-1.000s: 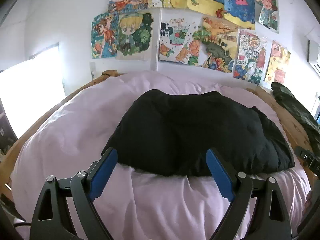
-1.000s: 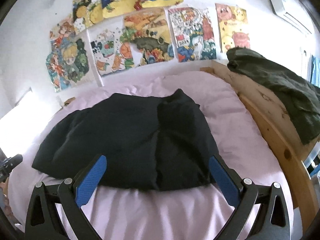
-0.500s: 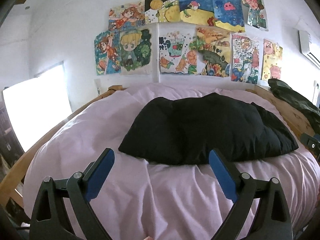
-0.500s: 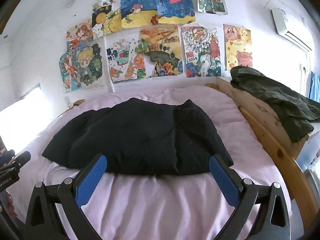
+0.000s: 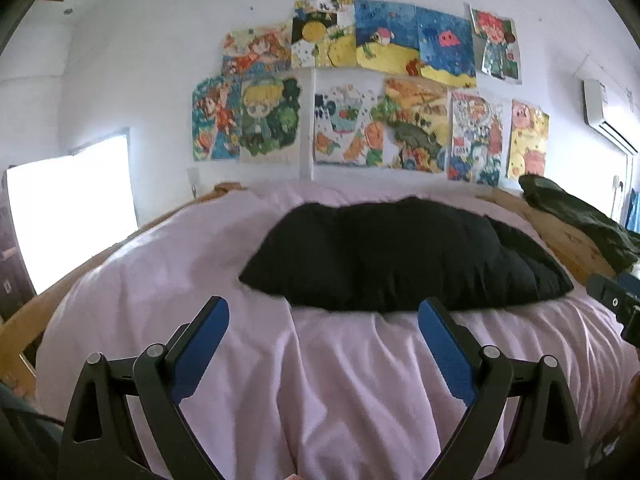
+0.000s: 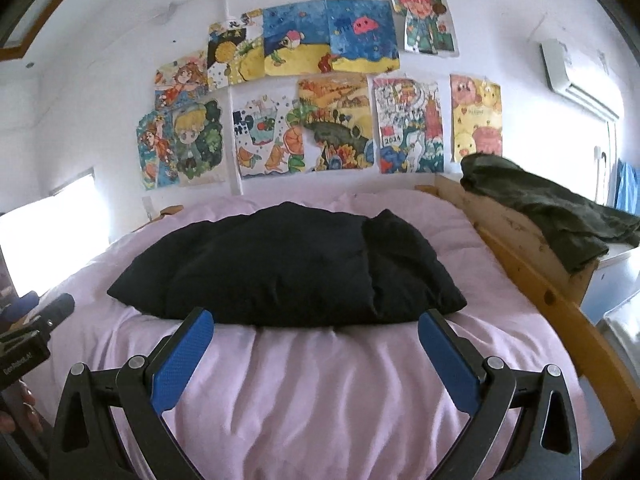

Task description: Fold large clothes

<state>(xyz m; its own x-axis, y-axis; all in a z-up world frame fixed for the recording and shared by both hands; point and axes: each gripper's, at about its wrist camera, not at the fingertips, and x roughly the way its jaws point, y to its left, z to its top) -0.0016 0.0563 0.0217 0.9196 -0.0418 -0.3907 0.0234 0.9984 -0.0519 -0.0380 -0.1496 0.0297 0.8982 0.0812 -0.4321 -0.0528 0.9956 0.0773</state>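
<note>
The black garment (image 5: 396, 256) lies folded at mid-frame on the pink bed (image 5: 320, 380). My left gripper (image 5: 323, 322) and right gripper (image 6: 316, 334) are both released and empty. The fabric looks soft, bulky and limp; I judge its near corners the best hold.

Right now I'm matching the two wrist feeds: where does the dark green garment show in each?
Left wrist view: dark green garment at the far right edge, draped on the wooden bed frame.
Right wrist view: dark green garment upper right, on the same frame.
Shared landmark: the yellow and pink drawing just above it.
</note>
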